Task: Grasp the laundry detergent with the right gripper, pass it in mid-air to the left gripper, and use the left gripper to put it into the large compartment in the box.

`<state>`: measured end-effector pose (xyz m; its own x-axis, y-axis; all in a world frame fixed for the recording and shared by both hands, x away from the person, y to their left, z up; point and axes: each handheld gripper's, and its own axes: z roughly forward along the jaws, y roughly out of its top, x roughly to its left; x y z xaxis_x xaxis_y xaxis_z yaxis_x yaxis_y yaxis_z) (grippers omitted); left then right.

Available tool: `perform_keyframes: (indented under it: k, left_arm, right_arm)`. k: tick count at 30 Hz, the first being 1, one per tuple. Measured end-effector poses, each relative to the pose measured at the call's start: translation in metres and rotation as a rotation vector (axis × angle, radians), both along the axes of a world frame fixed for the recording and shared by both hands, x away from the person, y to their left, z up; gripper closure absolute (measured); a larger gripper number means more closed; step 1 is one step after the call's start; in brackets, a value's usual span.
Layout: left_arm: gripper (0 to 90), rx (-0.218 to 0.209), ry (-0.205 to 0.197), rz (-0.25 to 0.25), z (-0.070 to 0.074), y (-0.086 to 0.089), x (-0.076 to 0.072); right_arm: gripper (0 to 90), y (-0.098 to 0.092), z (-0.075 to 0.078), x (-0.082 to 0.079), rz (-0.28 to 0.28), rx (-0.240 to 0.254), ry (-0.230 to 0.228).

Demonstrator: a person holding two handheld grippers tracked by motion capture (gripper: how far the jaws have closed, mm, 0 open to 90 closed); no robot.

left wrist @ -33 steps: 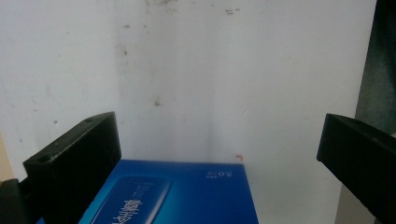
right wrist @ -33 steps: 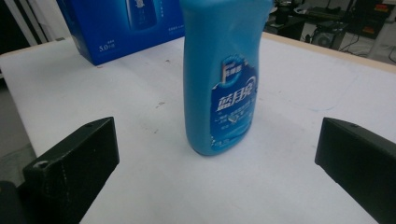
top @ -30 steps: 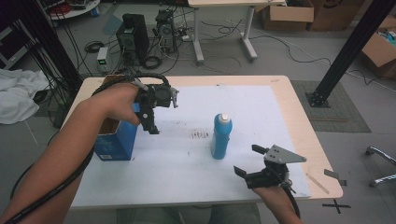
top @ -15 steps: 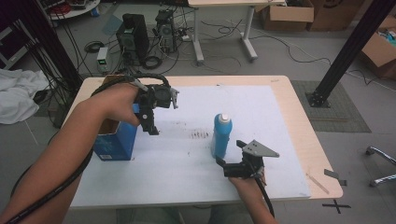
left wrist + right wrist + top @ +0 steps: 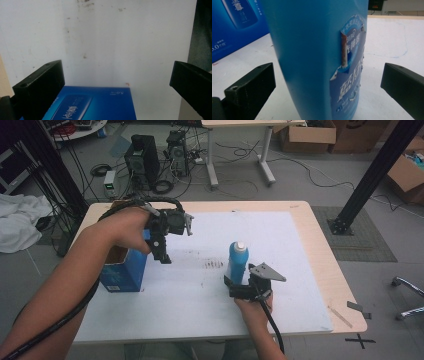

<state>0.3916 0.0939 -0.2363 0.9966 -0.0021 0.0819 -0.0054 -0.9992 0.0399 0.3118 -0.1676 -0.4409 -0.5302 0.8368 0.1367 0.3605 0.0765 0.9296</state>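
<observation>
A blue bottle (image 5: 238, 264) with a white cap stands upright on the white mat (image 5: 295, 245), right of centre. Seen from the right gripper view, the bottle (image 5: 312, 50) has a torn label. My right gripper (image 5: 236, 283) is at the bottle's near side, low by its base. It is open (image 5: 328, 75), one jaw on each side of the bottle and apart from it. An open blue box (image 5: 122, 272) stands at the mat's left edge. My left gripper (image 5: 162, 254) hangs open beside the box's right side, pointing down. In the left gripper view (image 5: 117, 72) the box (image 5: 95, 105) lies below its spread jaws.
Dark smudges (image 5: 215, 265) mark the mat between box and bottle. The wooden table's rim (image 5: 345, 290) shows bare at the right. Computer towers (image 5: 142, 155), cables and a black post (image 5: 372, 175) stand on the floor beyond the table.
My right gripper has moved left and forward from the table's front right until the bottle's base stands between its open jaws. The left gripper, box and bottle have stayed put.
</observation>
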Motion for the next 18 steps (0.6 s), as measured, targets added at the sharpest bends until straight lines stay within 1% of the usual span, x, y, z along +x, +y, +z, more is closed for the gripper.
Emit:
perform_keyframes:
  k: [3, 8, 13, 18]
  left_arm:
    - [0.1, 0.0, 0.001, 0.001, -0.001, 0.0, 0.0]
    - [0.1, 0.0, 0.005, 0.003, -0.003, 0.0, 0.002]
    - [0.1, 0.0, 0.006, 0.004, -0.004, 0.0, 0.003]
    - [0.1, -0.001, 0.007, 0.007, -0.003, 0.002, 0.003]
  right_arm:
    - [0.0, 0.003, -0.001, 0.003, -0.008, -0.011, -0.003]
    - [0.0, 0.007, -0.003, 0.005, -0.013, -0.007, -0.002]
    - [0.0, 0.014, -0.003, 0.007, -0.022, -0.021, -0.009]
    - [0.3, 0.016, -0.004, 0.008, -0.067, -0.037, -0.005]
